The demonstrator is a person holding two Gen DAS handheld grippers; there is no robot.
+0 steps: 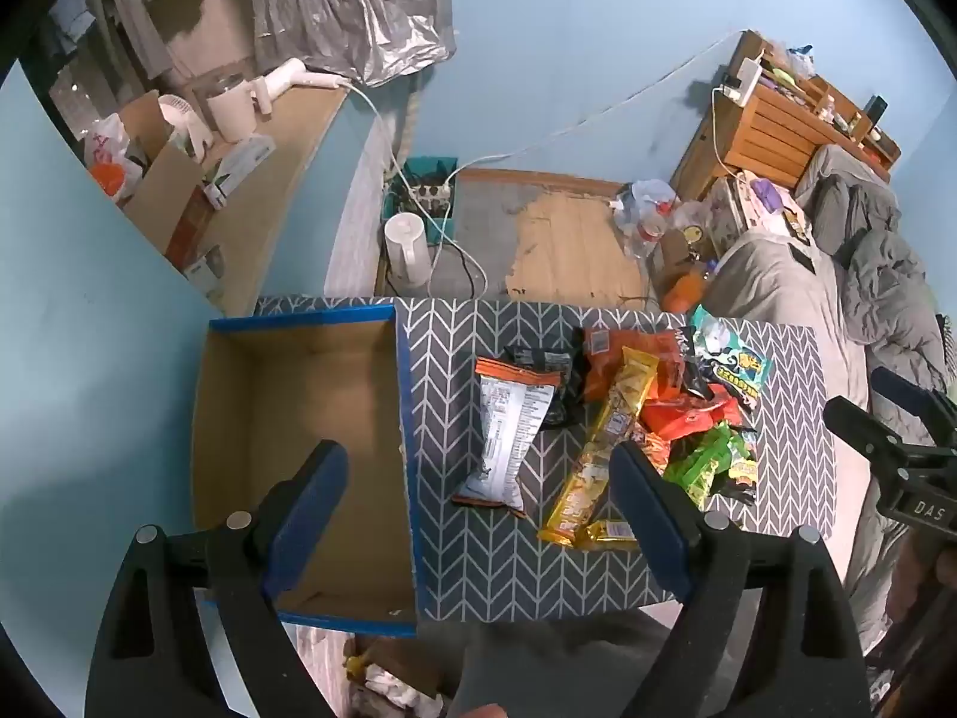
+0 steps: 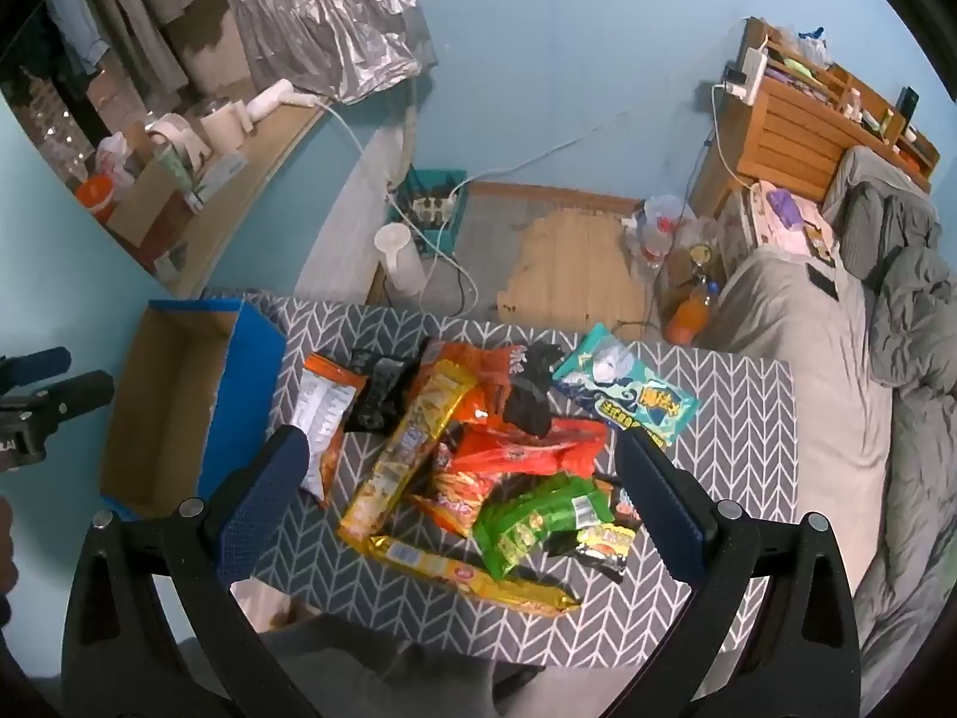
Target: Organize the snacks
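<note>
Both tools hang above the near edge of the table, nothing between their fingers. The left gripper is spread wide, its left finger over the box, its right finger over the packets. The right gripper is equally released, straddling the snack heap.

Nearest the right gripper, at 6 o'clock of the heap: a long gold foil wafer pack lying crosswise, touching the foot of a long yellow biscuit sleeve that runs toward 12 o'clock. At 4 o'clock, a green crinkled packet with a small black-and-yellow sachet just beside it. Middle of the heap: a red-orange bag, partly under a black pouch. At 9 o'clock, apart from the pile, a white-and-orange chip bag lies label-side up. Far side, at 1 o'clock: a teal cartoon-printed packet.

All rest on the grey chevron-pattern tablecloth. The open cardboard box with blue rim sits at 9 o'clock of the heap, touching the cloth edge, and holds nothing.

Judgement: sorting has not begun; step in hand is choosing a first pick. The lone chip bag is nearest the box; the next move calls for the left tool to descend, close across its width, and carry it left.
</note>
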